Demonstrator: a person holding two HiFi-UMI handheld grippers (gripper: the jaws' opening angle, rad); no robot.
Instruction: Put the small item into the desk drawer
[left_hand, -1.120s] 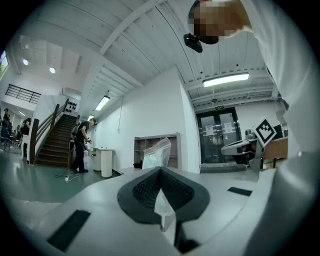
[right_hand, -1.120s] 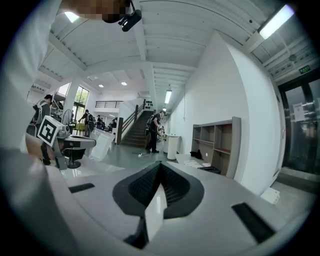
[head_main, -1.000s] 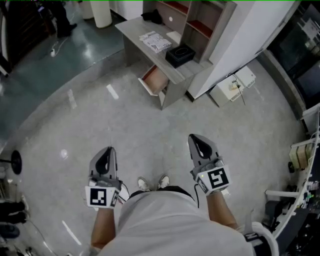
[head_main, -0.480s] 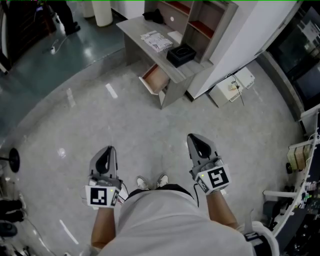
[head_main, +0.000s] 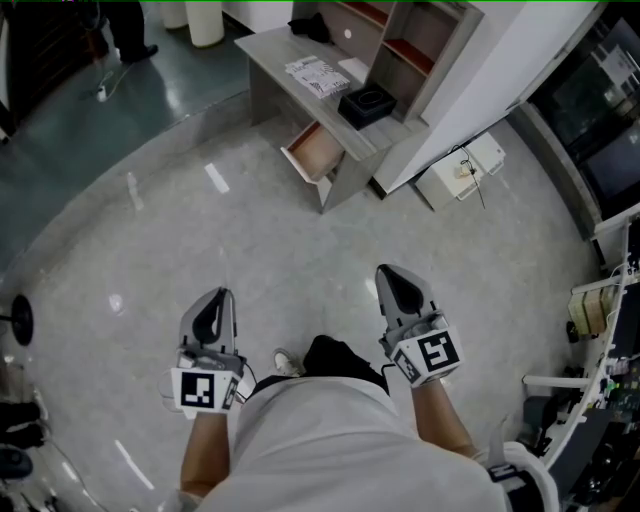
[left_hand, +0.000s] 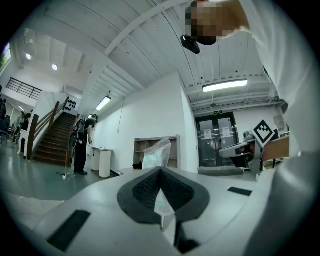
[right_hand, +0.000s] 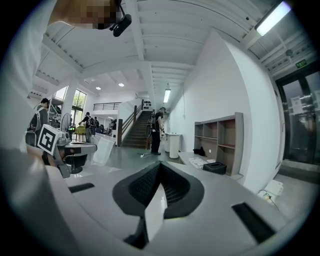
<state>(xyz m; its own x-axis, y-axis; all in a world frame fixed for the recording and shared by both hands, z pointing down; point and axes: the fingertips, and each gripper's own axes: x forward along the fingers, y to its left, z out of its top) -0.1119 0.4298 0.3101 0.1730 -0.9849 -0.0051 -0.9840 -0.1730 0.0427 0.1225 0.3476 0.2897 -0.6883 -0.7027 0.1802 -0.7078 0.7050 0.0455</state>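
Small item (left_hand: 156, 152), a clear plastic bag, juts from the tips of the left gripper (head_main: 213, 312), which is clamped on it. Right gripper (head_main: 400, 285) closed, empty. Open drawer (head_main: 316, 150) well ahead of both.

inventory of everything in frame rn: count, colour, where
desk: 1, grey, far ahead
drawer: 1, pale wood inside, open at the desk front
papers: 1 stack, white, on the desktop
box: 1, black, on the desktop beside the papers
shelf unit: 1, grey with reddish shelves, behind the desktop
floor box: 1, white, cabled, right of the desk
plastic bag: 1, clear, in the left gripper's jaws
left gripper: 1, grey, shut on the bag
right gripper: 1, grey, shut, empty
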